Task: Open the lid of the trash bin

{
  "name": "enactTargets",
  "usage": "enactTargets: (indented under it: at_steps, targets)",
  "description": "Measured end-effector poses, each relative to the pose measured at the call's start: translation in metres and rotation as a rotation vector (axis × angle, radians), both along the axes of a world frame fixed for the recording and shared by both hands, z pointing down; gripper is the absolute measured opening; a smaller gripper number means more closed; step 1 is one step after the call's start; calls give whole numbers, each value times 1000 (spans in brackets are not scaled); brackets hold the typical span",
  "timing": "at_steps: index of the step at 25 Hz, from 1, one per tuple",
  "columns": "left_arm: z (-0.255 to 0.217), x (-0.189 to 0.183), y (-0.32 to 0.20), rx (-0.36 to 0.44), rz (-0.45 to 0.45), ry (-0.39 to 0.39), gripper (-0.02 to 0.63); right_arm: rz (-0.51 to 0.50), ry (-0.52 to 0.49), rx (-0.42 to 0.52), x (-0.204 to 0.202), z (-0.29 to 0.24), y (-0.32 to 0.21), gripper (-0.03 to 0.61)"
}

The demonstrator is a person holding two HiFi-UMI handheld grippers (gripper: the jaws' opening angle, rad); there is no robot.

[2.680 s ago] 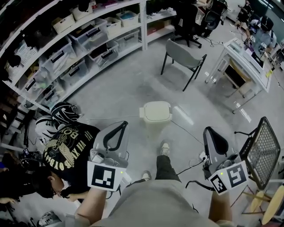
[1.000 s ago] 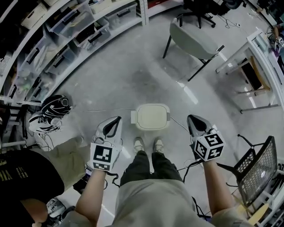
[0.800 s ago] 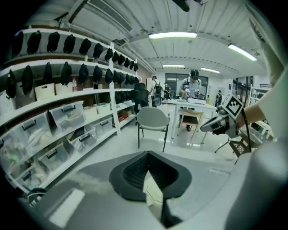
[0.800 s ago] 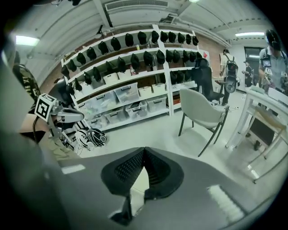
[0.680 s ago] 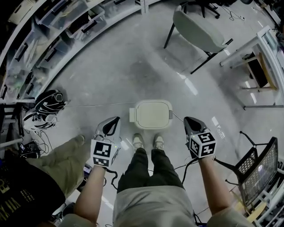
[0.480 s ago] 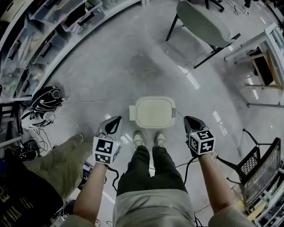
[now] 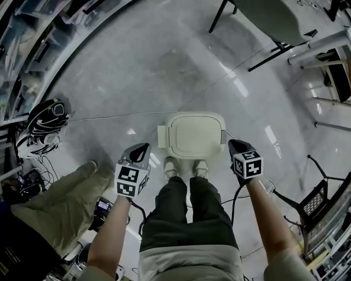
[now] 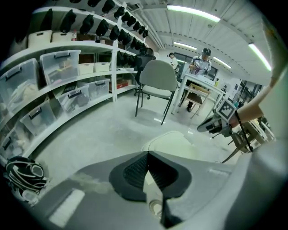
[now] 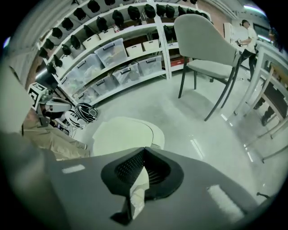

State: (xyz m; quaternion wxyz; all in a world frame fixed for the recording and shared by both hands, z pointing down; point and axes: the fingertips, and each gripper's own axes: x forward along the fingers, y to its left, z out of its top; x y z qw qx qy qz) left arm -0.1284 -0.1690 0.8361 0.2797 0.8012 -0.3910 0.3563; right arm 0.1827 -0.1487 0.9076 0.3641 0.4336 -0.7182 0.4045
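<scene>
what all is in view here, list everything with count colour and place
trash bin: one, cream, lid shut, floor ahead of the shoes
chair: one, grey seat, dark legs, far right
helmet: one, black and white, floor at left
shelves: one run, white, clear boxes on them, left wall
cable: one, pale, floor between helmet and bin
table: one, white, far right
other person's leg: one, khaki, lower left
shoes: two, pale, behind the bin
left gripper: one, grey, jaws together, empty, left of the bin
right gripper: one, grey, jaws together, empty, right of the bin
</scene>
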Motion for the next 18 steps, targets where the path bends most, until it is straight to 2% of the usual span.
enactTargets:
  at_steps: [4,9,13,18]
  targets:
    - [36,-6,1,-28,-21,-5,3,28,21,-25,6,47,2,3]
    - [66,-21,5,-69,-44,-20,3,55,27,-62,2,81,5,3]
    - [70,-35,11,-85,-76,-24,3,45,47,-49,6,85,6,6]
    - [56,-51,15,-78,-119,-29,3,146,-6,-92,8,82,4,5]
